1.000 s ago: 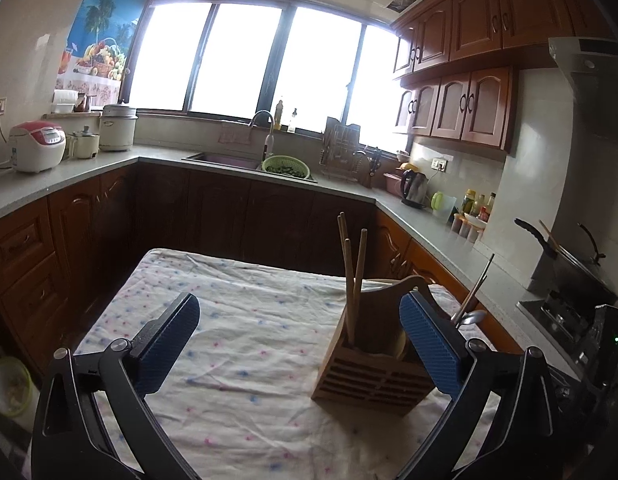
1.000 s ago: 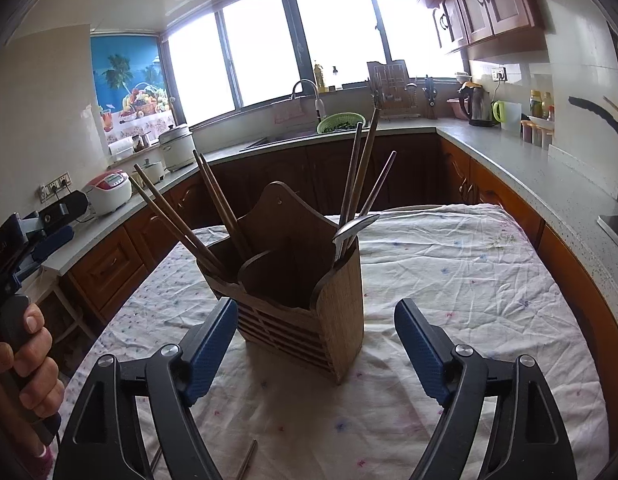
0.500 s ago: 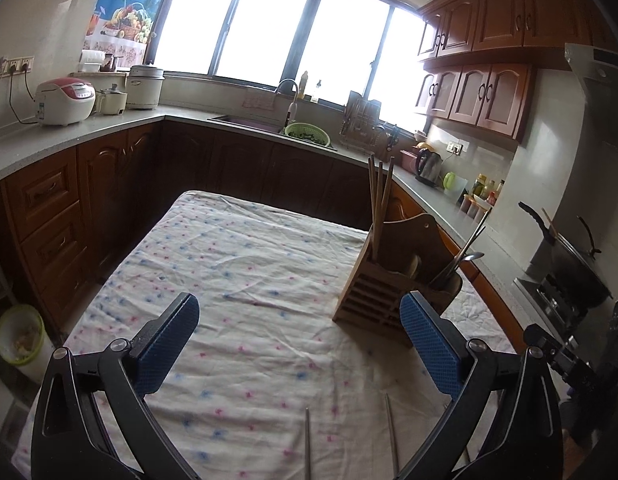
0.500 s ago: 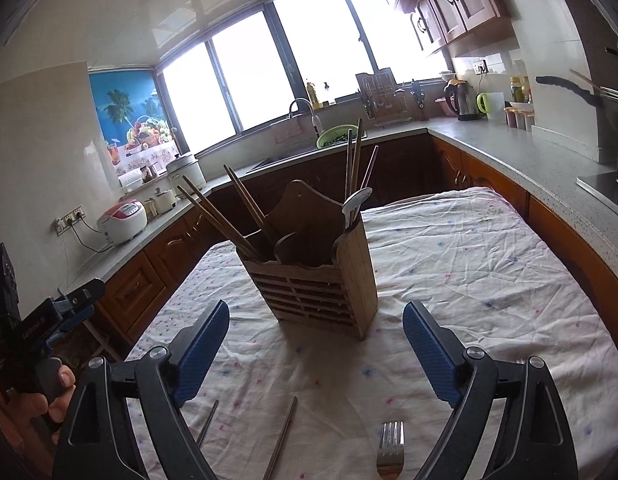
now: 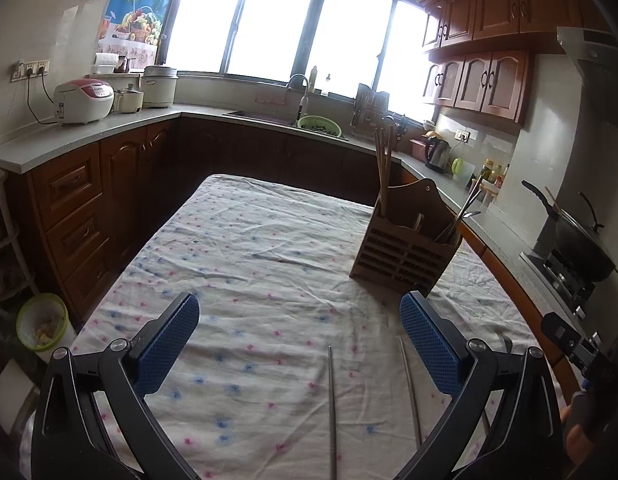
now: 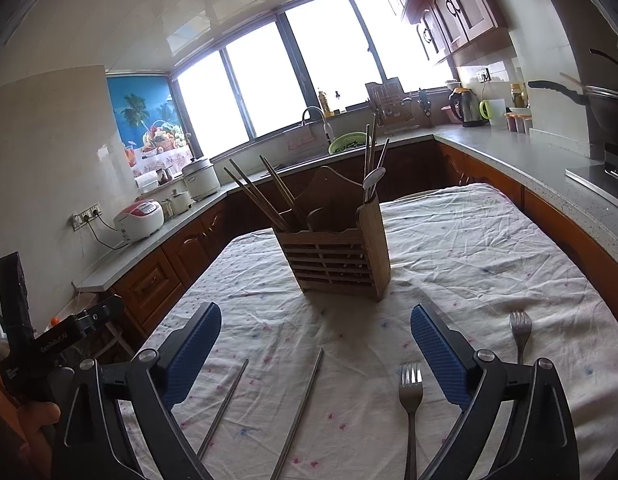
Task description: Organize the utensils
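the wooden caddy (image 6: 341, 258) is matt brown slatted wood, and the chopsticks (image 6: 265, 196) in it look like the same dull wood. 2 metal chopsticks (image 6: 299, 412) and 2 forks (image 6: 409, 396) have a smooth grey sheen. the tablecloth (image 6: 461, 256) is creased matt cloth. each hand-held gripper has blue, dimpled pads (image 5: 427, 346) on matt black plastic. the countertop (image 5: 89, 132) is smooth and speckled.

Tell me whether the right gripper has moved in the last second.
Yes. The right gripper has pulled back from the wooden utensil holder, which now looks smaller and farther off, and two forks on the tablecloth have come into view.
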{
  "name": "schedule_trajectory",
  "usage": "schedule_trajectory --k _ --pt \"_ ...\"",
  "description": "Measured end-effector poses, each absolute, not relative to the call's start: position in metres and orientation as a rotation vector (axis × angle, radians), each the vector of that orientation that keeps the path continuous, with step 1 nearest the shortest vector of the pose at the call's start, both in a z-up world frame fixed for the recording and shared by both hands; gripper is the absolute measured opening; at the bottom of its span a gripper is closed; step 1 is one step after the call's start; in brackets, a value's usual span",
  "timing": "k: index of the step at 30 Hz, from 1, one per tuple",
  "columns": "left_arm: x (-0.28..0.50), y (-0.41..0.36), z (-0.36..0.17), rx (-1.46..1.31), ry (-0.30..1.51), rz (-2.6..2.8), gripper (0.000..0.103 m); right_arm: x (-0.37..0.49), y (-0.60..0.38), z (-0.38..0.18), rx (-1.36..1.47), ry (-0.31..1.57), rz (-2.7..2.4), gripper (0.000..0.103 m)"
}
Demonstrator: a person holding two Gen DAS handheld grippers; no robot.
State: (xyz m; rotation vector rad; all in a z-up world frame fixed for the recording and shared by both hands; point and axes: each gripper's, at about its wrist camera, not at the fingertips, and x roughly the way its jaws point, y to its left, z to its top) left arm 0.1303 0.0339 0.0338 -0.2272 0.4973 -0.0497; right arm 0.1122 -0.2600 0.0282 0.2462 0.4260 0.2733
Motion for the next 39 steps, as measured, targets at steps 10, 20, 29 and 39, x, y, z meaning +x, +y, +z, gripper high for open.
schedule_trajectory --k 10,20,29,39 --pt "0.106 0.029 0.027 -0.203 0.463 -0.031 0.103 0.094 -0.259 0.017 0.232 0.421 0.259 0.097" --pt "0.080 0.017 0.021 -0.152 0.392 -0.023 0.103 0.073 -0.257 0.020 0.174 0.364 0.257 0.101" --pt "0.067 -0.001 0.058 -0.041 0.386 -0.092 0.103 0.044 -0.258 0.088 0.071 0.269 0.262 0.103" --pt "0.048 -0.011 0.023 -0.054 0.352 -0.027 0.103 0.021 -0.255 0.031 0.112 0.198 0.172 0.103"
